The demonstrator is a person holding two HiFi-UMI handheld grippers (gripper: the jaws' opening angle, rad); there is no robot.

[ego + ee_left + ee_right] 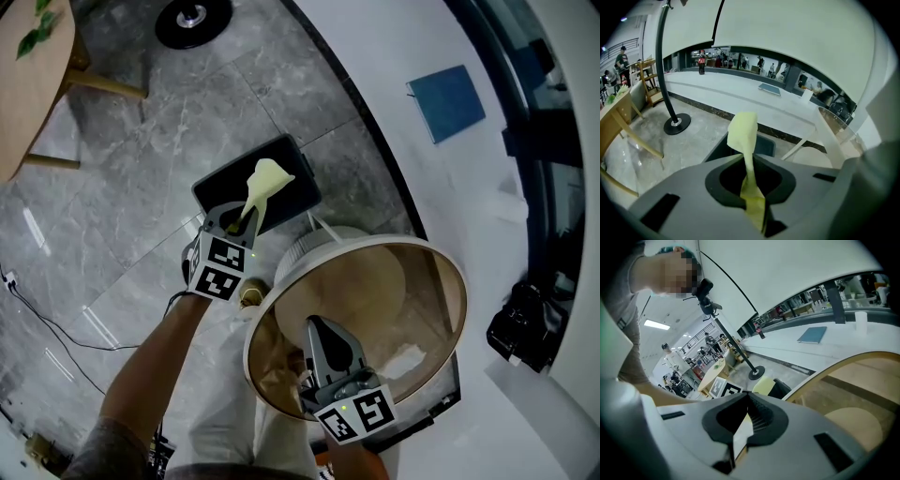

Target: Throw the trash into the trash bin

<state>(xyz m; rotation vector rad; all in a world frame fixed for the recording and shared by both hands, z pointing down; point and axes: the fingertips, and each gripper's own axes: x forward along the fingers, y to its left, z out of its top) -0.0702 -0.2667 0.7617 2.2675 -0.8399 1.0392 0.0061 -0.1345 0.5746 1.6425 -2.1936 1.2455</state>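
Occupying the far left of the head view: a pale wooden table (23, 84) on a grey marble-tiled floor (112, 187), with a black round stand base (192, 19) further in along the top edge. Next, the left gripper (246, 217), its marker cube facing the camera and its jaws clamped together on a pale yellow crumpled strip of paper trash (265, 180). The left gripper view shows the strip pinched between the pads and flaring out beyond the tips. Position of the trash: held in the air over the open mouth of the black rectangular trash bin (220, 192), not inside it. The bin stands on the floor just beside a round glass-topped table with a light wooden rim (450, 272). Right gripper (316, 328): over that glass tabletop, jaws drawn together at the tips with nothing projecting beyond them. A pale sliver shows in the hollow behind the tips, its nature unclear. Far right: a white curved ledge (403, 56) carrying a flat blue rectangular book (447, 101).
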